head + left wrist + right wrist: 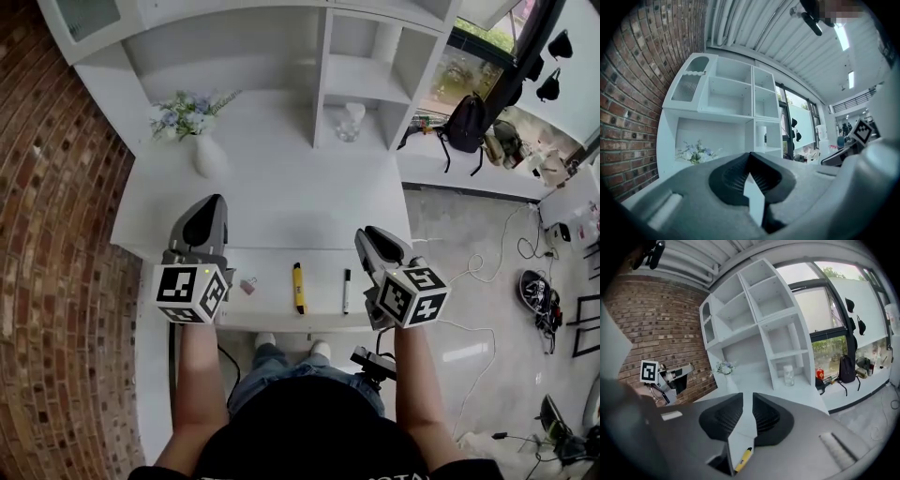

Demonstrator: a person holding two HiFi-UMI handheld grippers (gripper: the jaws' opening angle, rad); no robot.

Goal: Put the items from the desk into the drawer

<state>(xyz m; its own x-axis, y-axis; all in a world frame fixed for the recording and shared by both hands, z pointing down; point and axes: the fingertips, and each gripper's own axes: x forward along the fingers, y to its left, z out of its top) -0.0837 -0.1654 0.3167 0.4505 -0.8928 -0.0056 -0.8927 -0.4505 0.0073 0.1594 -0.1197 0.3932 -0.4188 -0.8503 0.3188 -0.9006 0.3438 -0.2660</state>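
Both are empty, the left gripper with jaw tips touching and the right gripper a slit apart, above the yellow pen, marker and clip at lower centre on the desk front; descending with jaws this narrow would probably shove an item off the edge.

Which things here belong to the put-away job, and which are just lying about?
Likely for the job:
yellow pen-shaped item
black pen
small pink clip

Probably just lying about:
vase of flowers
glass jar
black backpack
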